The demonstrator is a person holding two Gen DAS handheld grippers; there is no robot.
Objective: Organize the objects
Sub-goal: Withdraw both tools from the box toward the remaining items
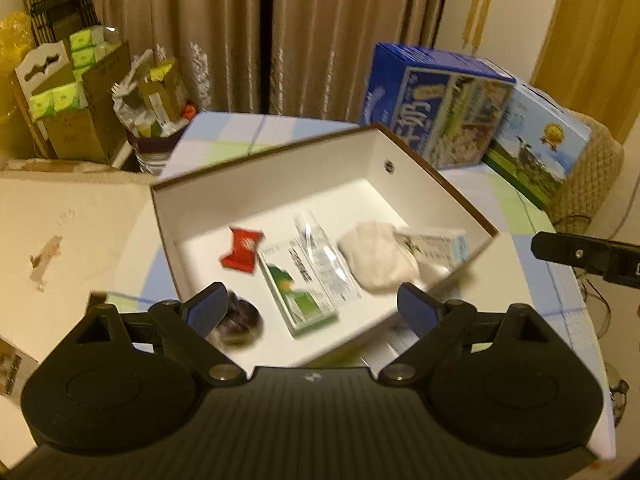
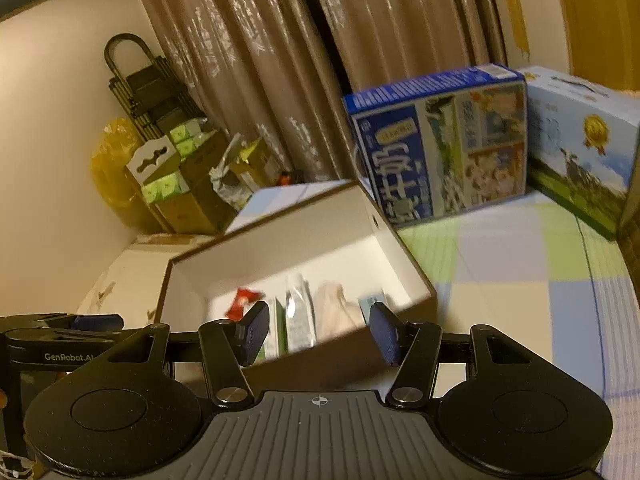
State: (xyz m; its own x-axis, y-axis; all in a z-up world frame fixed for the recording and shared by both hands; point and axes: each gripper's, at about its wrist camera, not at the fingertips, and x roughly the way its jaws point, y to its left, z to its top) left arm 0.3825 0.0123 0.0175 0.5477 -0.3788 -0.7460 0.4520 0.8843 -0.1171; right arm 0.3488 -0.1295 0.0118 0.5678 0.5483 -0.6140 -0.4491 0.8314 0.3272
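Note:
An open box [image 1: 280, 176], white inside and brown outside, sits on the checked tablecloth. It holds a red packet [image 1: 241, 250], a green-and-white carton [image 1: 298, 298], a clear sachet [image 1: 320, 256], a pale cloth bundle [image 1: 378, 258], a light tube box [image 1: 436, 246] and a dark round item [image 1: 240, 318]. My left gripper [image 1: 314, 308] hovers open over the box's near side, its left pad beside the round item. My right gripper [image 2: 320, 332] is open too, with the box's [image 2: 280, 232] near corner showing between its fingers. Whether anything touches is unclear in the blur.
A blue milk carton [image 1: 440, 108] and a cow-print carton [image 1: 536, 148] stand at the table's far right. Cardboard boxes of green packs [image 1: 72, 92] crowd the back left by the curtains. A beige flat board [image 1: 60, 240] lies left of the box.

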